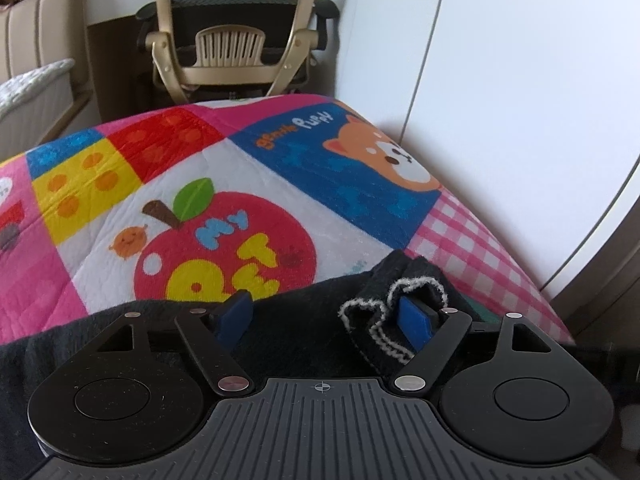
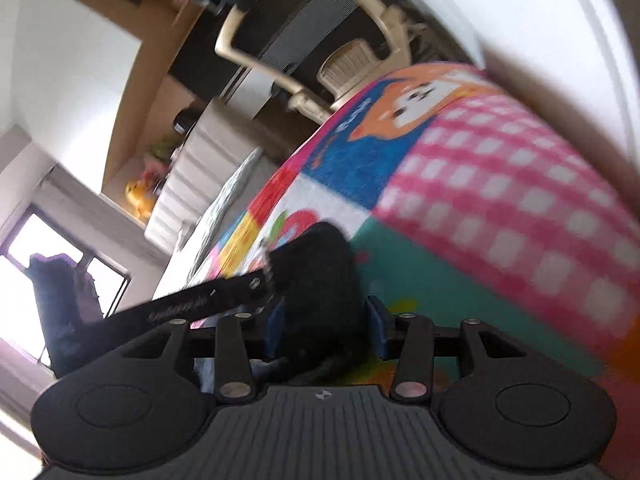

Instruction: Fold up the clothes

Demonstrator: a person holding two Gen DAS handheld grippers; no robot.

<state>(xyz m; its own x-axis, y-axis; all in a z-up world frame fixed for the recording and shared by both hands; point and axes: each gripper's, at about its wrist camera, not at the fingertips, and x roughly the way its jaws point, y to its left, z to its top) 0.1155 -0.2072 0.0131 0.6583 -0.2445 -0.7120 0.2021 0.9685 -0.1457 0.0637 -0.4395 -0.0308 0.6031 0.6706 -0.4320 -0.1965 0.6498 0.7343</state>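
1. Two tools: my left tool (image 1: pixel 328 316) gapes, unclenched, over the dark knit garment with white-stitched edge (image 1: pixel 372 320) on the colourful patchwork quilt (image 1: pixel 240 184).
2. My right tool (image 2: pixel 326 320) straddles a bunched fold; its grip I cannot tell.
3. I'd pinch one edge cleanly, lifting evenly.

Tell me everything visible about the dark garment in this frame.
The dark garment looks like soft black knit, with a white-stitched edge bunched near the left hand-held gripper. It lies rumpled on the colourful quilt. That gripper's jaws stand wide around it. The right hand-held gripper has a fold between its pads; blur hides the grip.
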